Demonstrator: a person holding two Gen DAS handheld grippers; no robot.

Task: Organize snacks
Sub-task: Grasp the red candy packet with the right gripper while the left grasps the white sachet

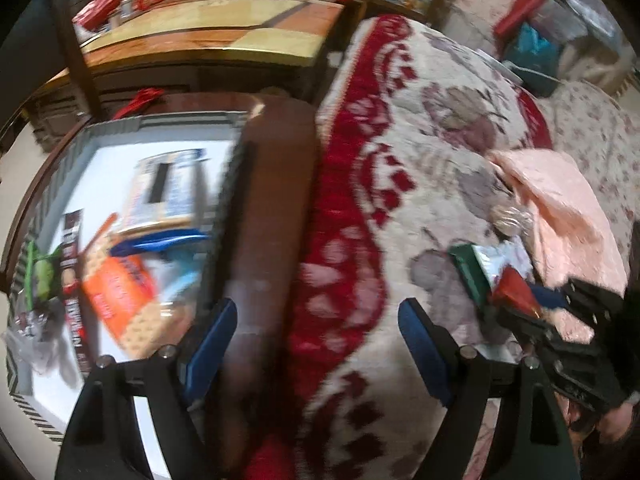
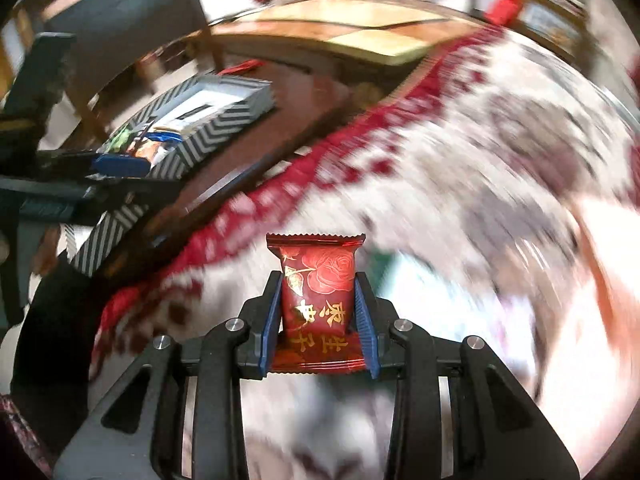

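Fingers of the right gripper (image 2: 318,312) pinch a red snack packet (image 2: 318,300) by its sides, held above the patterned blanket (image 1: 420,160). Left gripper (image 1: 318,344) fingers stand spread wide and empty beside the striped box (image 1: 52,184), which already contains several snacks.

left tongs (image 1: 316,344): jaws spread wide, nothing between | right tongs (image 2: 318,312): clamped, angled down
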